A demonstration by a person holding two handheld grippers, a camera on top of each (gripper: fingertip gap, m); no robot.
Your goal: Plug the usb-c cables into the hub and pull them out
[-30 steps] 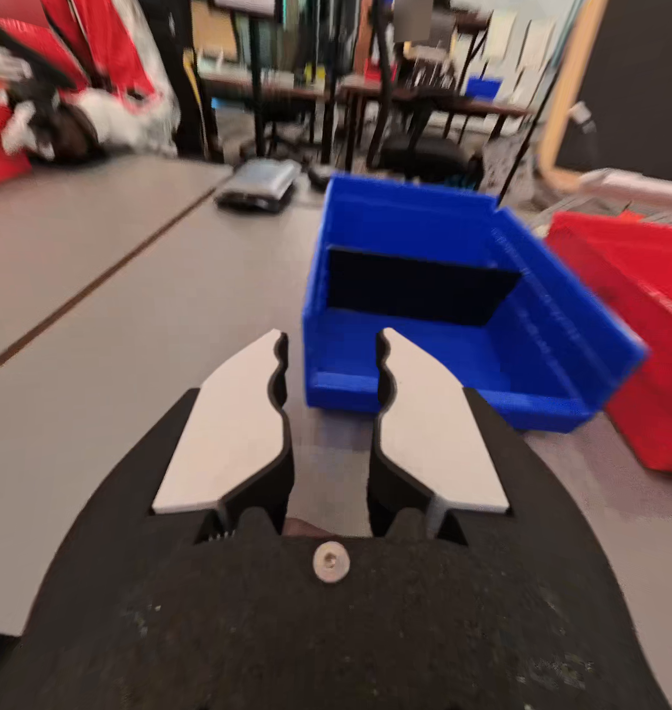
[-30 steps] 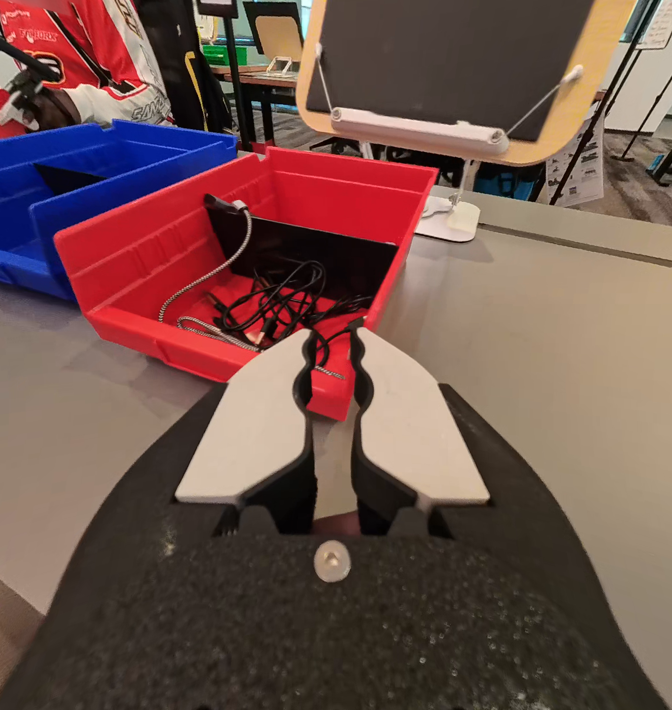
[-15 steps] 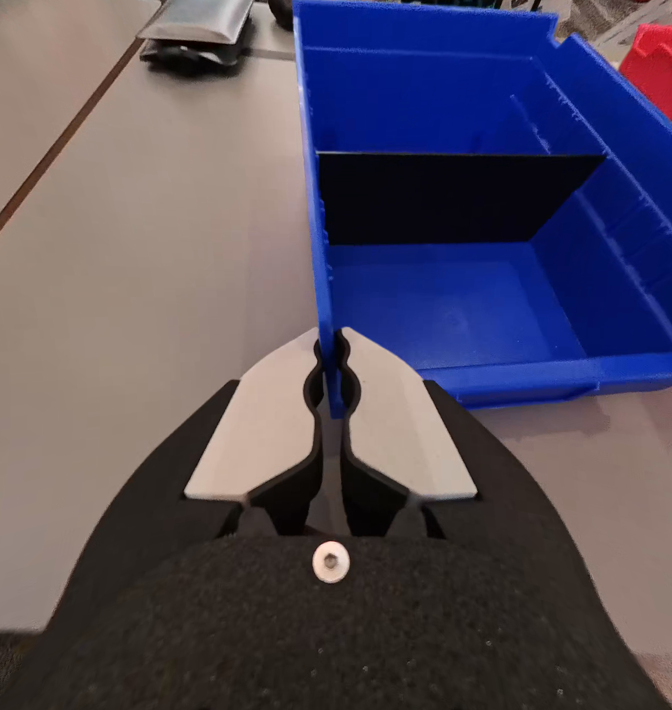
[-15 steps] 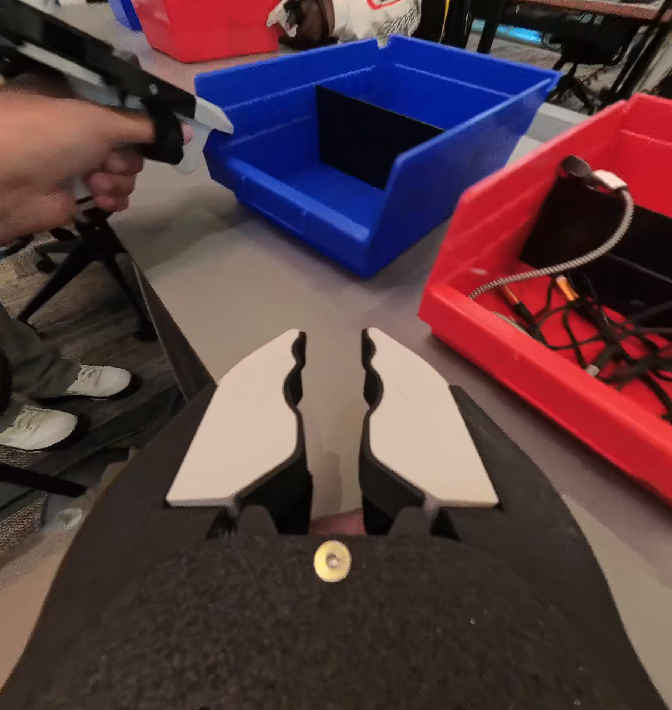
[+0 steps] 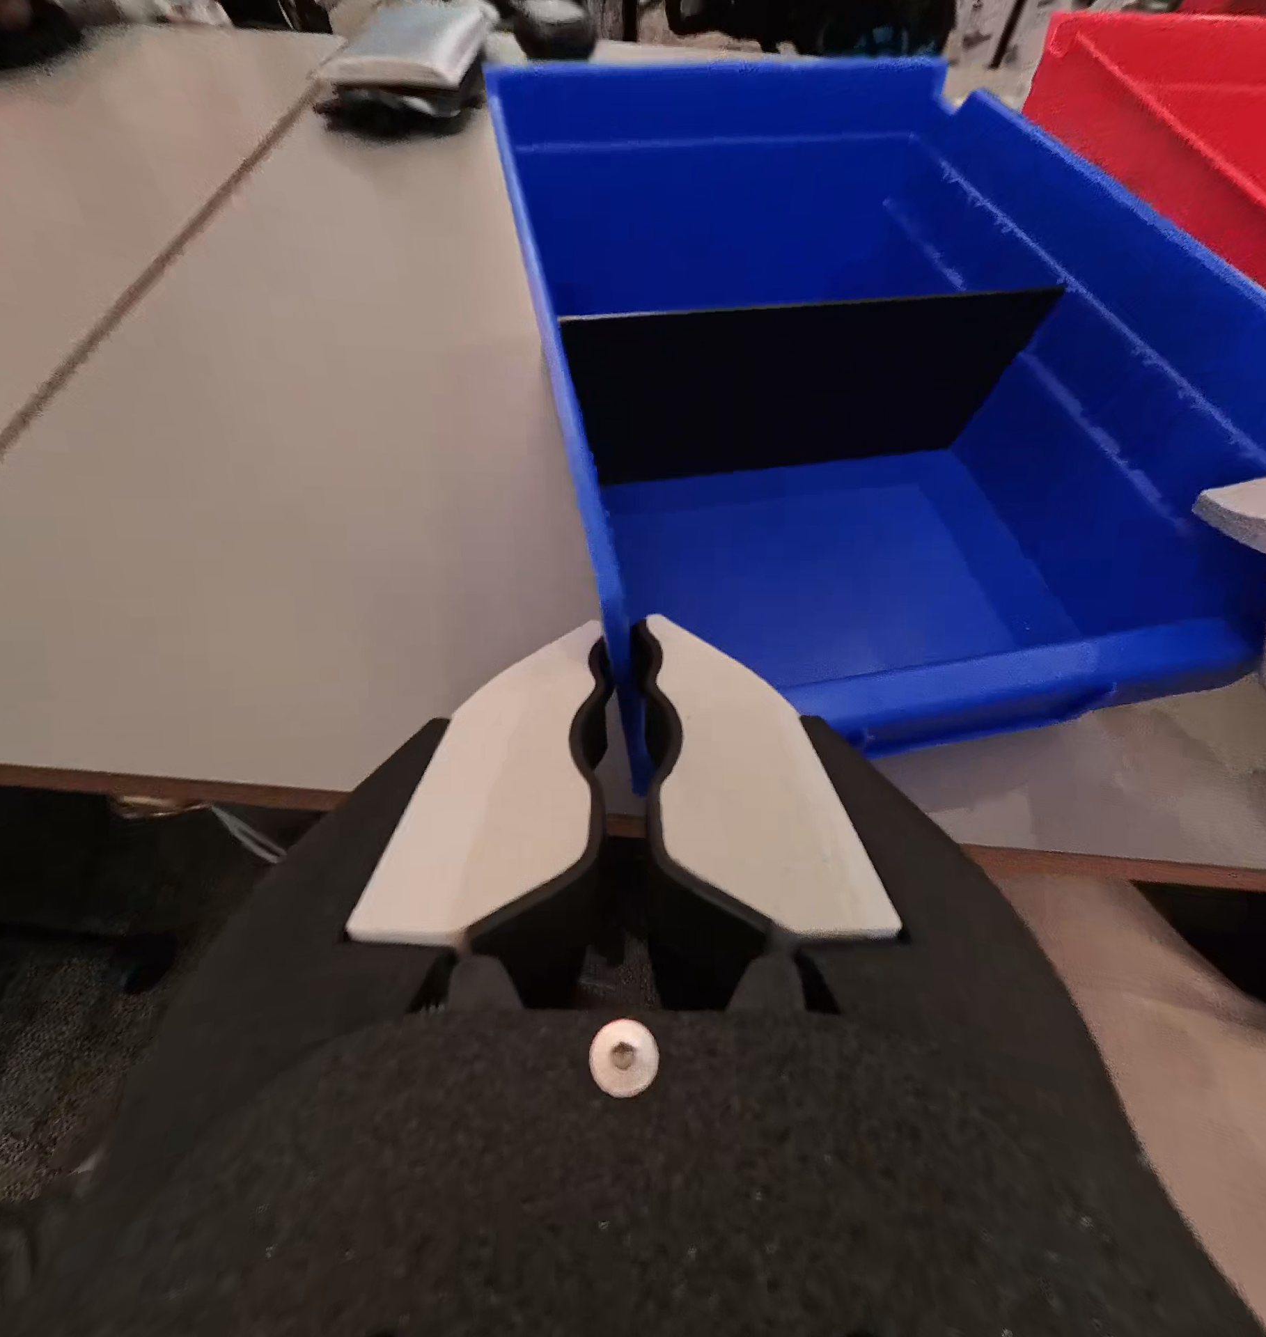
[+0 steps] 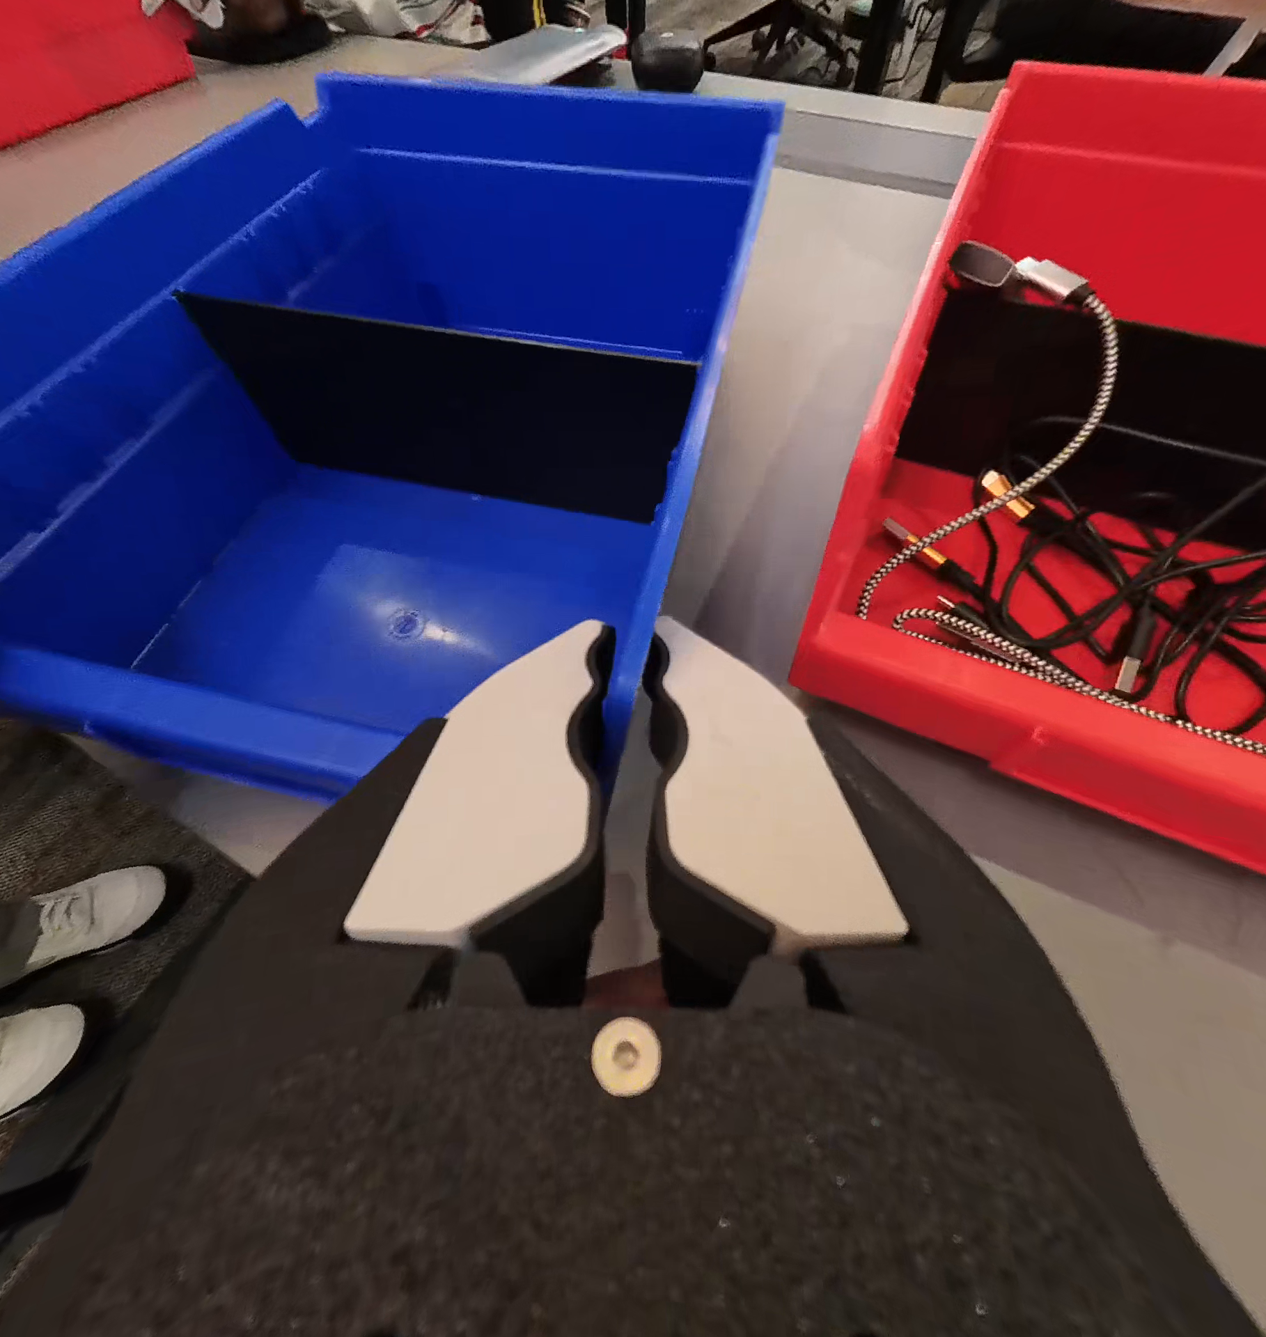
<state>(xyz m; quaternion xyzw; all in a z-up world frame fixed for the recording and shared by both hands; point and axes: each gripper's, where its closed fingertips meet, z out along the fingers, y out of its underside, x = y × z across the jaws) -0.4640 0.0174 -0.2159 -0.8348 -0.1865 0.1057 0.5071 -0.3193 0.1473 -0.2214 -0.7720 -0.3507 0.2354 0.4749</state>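
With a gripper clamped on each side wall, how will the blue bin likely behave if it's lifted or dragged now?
The blue bin looks like thin moulded plastic with only a black divider inside, so probably light. Left gripper and right gripper pinch opposite walls, so it should lift level. The walls may flex slightly.

Left wrist view: close, looking steeply down from the near left corner of the blue plastic bin point(image 5: 905, 202) with black divider; right wrist view: close, down from its near right corner point(image 6: 543, 130); shared: that bin, grey tabletop point(image 5: 254, 434).
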